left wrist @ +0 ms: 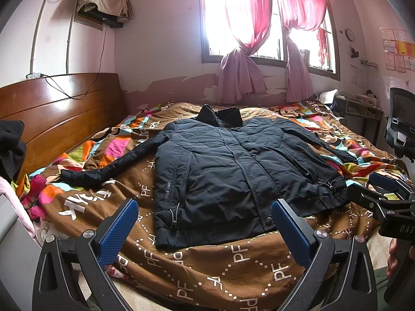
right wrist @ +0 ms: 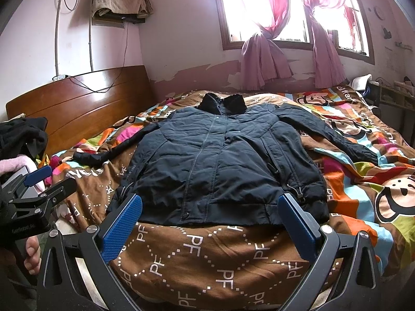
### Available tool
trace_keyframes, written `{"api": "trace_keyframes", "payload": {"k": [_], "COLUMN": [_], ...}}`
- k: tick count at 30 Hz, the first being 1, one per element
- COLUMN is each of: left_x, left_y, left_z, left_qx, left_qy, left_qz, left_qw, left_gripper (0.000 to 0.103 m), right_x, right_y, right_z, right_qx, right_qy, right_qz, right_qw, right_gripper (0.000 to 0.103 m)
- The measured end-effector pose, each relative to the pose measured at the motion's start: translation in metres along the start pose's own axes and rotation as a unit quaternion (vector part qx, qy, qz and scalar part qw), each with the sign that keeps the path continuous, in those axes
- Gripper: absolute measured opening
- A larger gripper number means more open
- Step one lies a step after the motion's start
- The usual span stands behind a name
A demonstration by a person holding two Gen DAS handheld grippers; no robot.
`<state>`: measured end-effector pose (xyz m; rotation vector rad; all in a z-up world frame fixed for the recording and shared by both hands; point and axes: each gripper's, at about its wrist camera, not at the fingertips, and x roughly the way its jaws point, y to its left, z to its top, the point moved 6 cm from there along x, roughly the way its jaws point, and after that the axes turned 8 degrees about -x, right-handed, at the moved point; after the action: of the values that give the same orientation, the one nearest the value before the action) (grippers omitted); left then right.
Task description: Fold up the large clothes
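A dark navy padded jacket [left wrist: 233, 171] [right wrist: 220, 165] lies flat and zipped on the bed, front up, collar toward the window, both sleeves spread out to the sides. My left gripper [left wrist: 205, 230] is open just short of the jacket's hem, blue pads wide apart with nothing between them. My right gripper [right wrist: 211, 223] is also open, its fingers just before the hem's bottom edge. Each gripper shows in the other's view: the right gripper [left wrist: 386, 194] at the right edge and the left gripper [right wrist: 39, 186] at the left edge, each held by a hand.
The bed is covered by a brown patterned quilt [left wrist: 207, 267] [right wrist: 207, 256]. A wooden headboard [left wrist: 59, 119] stands at the left with dark clothes [left wrist: 10, 150] piled beside it. A curtained window [left wrist: 259, 18] is behind the bed. A desk and a black chair [left wrist: 402, 127] stand at the right.
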<state>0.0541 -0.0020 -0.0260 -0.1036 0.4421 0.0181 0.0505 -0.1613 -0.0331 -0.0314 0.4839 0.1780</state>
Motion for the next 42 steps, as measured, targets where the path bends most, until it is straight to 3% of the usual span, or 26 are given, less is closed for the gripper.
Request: {"api": "trace_keyframes", "payload": {"k": [24,29,38,42], "left_x": [0.002,0.019,0.095,0.132], "left_y": [0.002,0.007,-0.004,-0.019], "left_z": [-0.002,-0.001,0.031,0.048], "left_qx": [0.001,0.006,0.006,0.017], "left_qy": [0.002,0.025,0.076,0.075], "left_qz": [0.001,0.020,0.009,0.016], "left_qw": [1.0000,0.9995,0.9970,0.9969], "left_gripper": [0.103,0.103,0.103,0.103], "right_x": [0.001,0.006,0.053,0.088], "right_y": [-0.002,-0.007,-0.087,-0.141], "right_z": [0.000,-0.002,0.011,0.015], "right_qx": [0.000,0.010,0.058,0.058], "right_qy": [0.001,0.007,0.033,0.056], "right_qz": [0.001,-0.004,-0.026,-0.082], "right_qw": [1.000,1.000,0.997,0.993], "right_gripper": [0.102,0.102,0.102,0.102]}}
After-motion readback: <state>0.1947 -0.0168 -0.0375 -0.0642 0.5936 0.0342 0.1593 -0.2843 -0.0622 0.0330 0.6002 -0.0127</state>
